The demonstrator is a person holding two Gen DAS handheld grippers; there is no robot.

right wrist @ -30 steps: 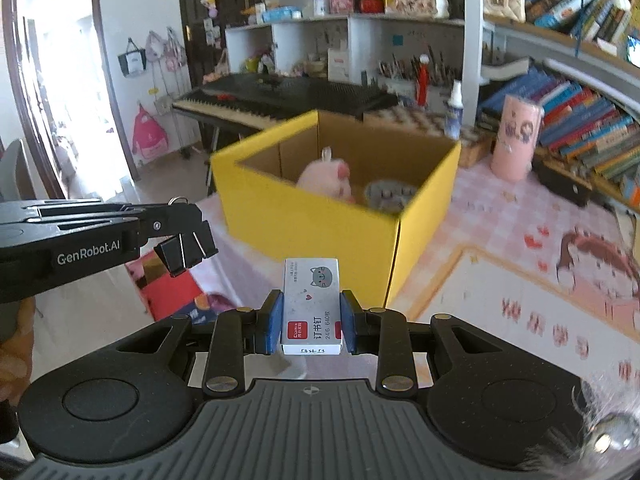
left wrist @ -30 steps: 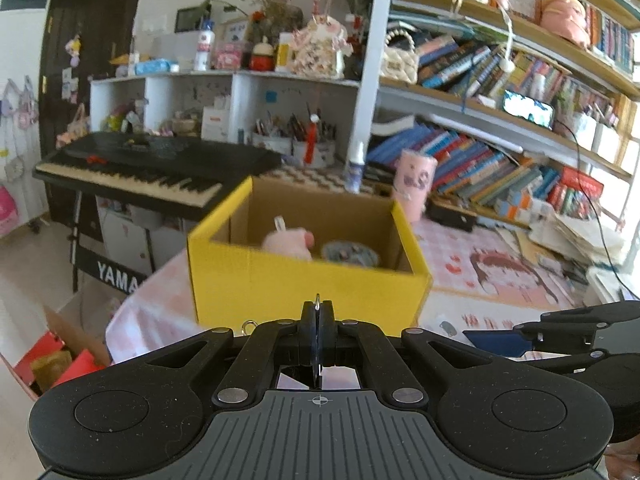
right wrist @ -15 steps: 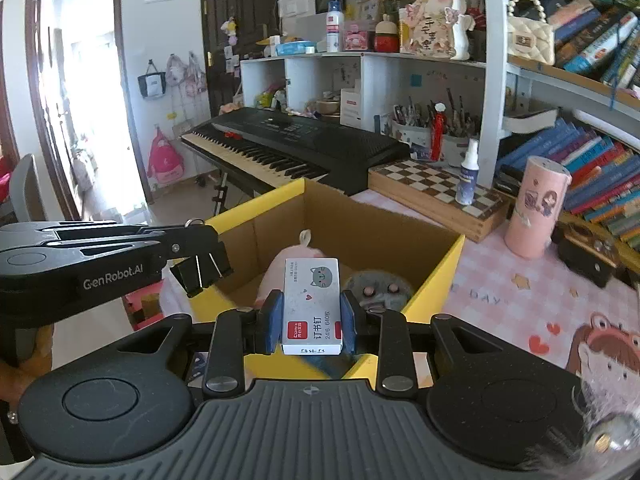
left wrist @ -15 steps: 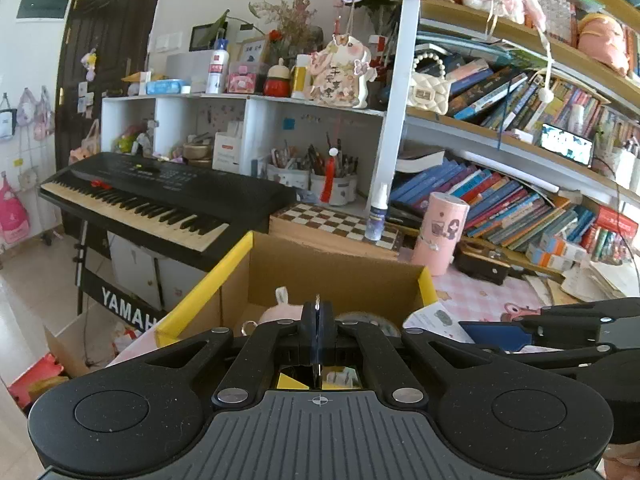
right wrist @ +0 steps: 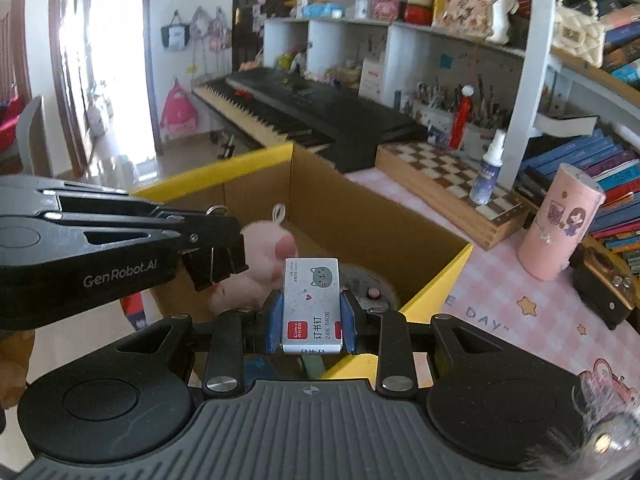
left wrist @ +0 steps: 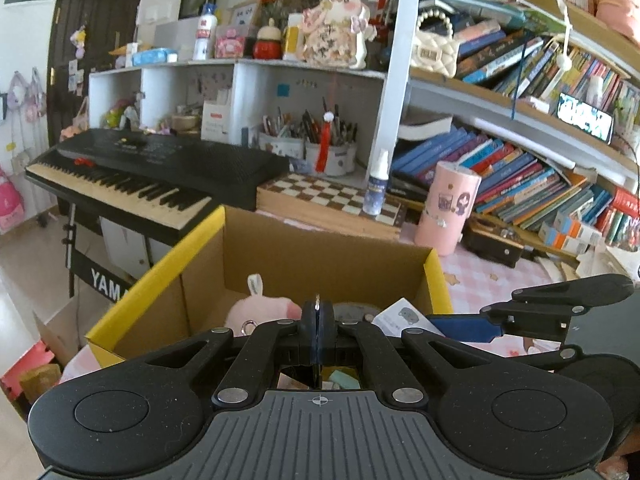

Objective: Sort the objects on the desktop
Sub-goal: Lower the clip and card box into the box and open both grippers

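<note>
A yellow cardboard box [left wrist: 156, 276] [right wrist: 436, 280] stands open right below both grippers, with a pink plush toy [left wrist: 260, 310] [right wrist: 260, 256] and a round grey item [left wrist: 356, 310] [right wrist: 368, 284] inside. My left gripper [left wrist: 317, 320] [right wrist: 216, 240] is shut on a black binder clip [right wrist: 216, 266], whose wire loop pokes up between the pads. My right gripper [right wrist: 312, 320] [left wrist: 440, 324] is shut on a white staple box [right wrist: 312, 300] [left wrist: 404, 318] with a cat picture. Both held things hang above the box opening, the clip to the left of the staple box.
A pink cylinder tin [right wrist: 560, 224], a spray bottle [right wrist: 488, 176] and a wooden chessboard [right wrist: 440, 176] stand behind the box on the pink checked tablecloth [right wrist: 520, 312]. A black keyboard [left wrist: 140, 168] sits beyond the table edge at the left. Bookshelves fill the right.
Both grippers have moved forward side by side, from in front of the yellow box's near wall to above its opening. The clip and the staple box stay gripped.
</note>
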